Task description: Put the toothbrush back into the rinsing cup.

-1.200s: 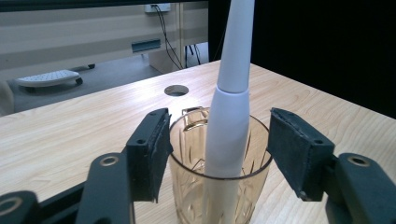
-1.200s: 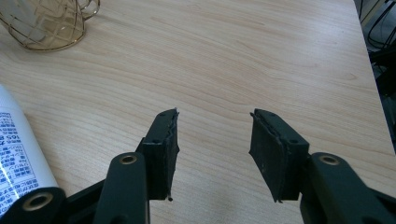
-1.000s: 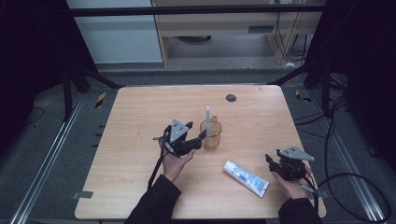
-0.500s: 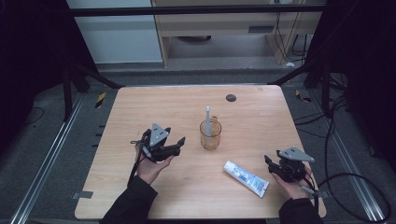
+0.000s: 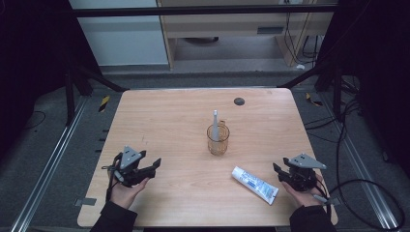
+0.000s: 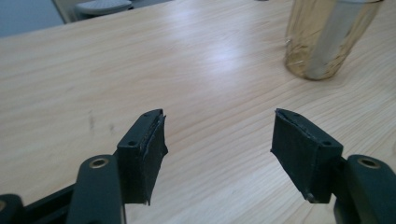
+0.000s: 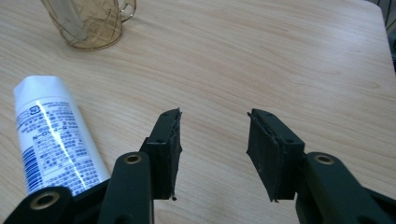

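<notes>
Tabletop (image 5: 169, 121); toothbrush (image 5: 215, 124) head hidden in cup (image 5: 218, 140)

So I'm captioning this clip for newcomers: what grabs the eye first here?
Probably the amber glass mug standing mid-table with a pale toothbrush upright in it. Next, the white toothpaste tube lying flat near the front edge, just beside the open right gripper. The left gripper sits open at front left, holding nothing.
</notes>
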Demonstrator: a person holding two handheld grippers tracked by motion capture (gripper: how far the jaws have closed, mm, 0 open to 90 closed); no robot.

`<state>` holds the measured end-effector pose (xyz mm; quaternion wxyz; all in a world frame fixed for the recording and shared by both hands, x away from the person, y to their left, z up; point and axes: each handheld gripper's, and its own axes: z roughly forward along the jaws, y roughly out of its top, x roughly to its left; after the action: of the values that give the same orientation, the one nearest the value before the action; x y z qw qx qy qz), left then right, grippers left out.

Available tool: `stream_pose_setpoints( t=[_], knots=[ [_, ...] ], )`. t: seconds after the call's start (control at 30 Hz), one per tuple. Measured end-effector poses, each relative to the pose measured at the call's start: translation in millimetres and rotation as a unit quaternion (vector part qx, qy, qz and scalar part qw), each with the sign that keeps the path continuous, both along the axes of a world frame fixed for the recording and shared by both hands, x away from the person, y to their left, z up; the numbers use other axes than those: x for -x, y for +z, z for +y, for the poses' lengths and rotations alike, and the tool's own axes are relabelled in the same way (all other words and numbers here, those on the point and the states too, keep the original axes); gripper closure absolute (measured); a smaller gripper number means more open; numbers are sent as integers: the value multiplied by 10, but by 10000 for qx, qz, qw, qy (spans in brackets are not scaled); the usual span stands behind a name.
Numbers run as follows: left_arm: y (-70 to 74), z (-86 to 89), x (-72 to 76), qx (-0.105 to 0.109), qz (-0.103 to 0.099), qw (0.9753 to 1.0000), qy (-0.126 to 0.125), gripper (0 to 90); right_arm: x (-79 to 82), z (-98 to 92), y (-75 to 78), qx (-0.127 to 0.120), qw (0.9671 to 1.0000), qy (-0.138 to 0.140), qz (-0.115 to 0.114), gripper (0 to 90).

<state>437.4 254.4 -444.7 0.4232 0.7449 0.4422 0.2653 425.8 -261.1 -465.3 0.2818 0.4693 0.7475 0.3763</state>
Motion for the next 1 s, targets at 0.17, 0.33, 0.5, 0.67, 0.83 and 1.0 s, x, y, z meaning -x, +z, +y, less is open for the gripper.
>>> stream_pose_setpoints(
  t=[0.17,0.33,0.5,0.67,0.83,1.0],
  knots=[
    [-130,179,68,1,162,9995,284,356,26,54,5,3,9999,131,107,587],
    [-197,269,90,-129,231,9986,464,380,60,62,-31,75,9993,242,279,665],
    [-244,310,92,-169,305,9979,537,383,73,62,-104,126,9977,299,592,749],
    [-284,368,64,-212,359,9970,653,396,80,74,-150,214,9954,426,830,811],
    [-302,423,39,-222,399,9965,703,400,94,90,-177,232,9934,529,996,844],
    [-299,444,35,-242,389,9961,755,403,96,96,-196,252,9917,581,1121,861]
  ],
)
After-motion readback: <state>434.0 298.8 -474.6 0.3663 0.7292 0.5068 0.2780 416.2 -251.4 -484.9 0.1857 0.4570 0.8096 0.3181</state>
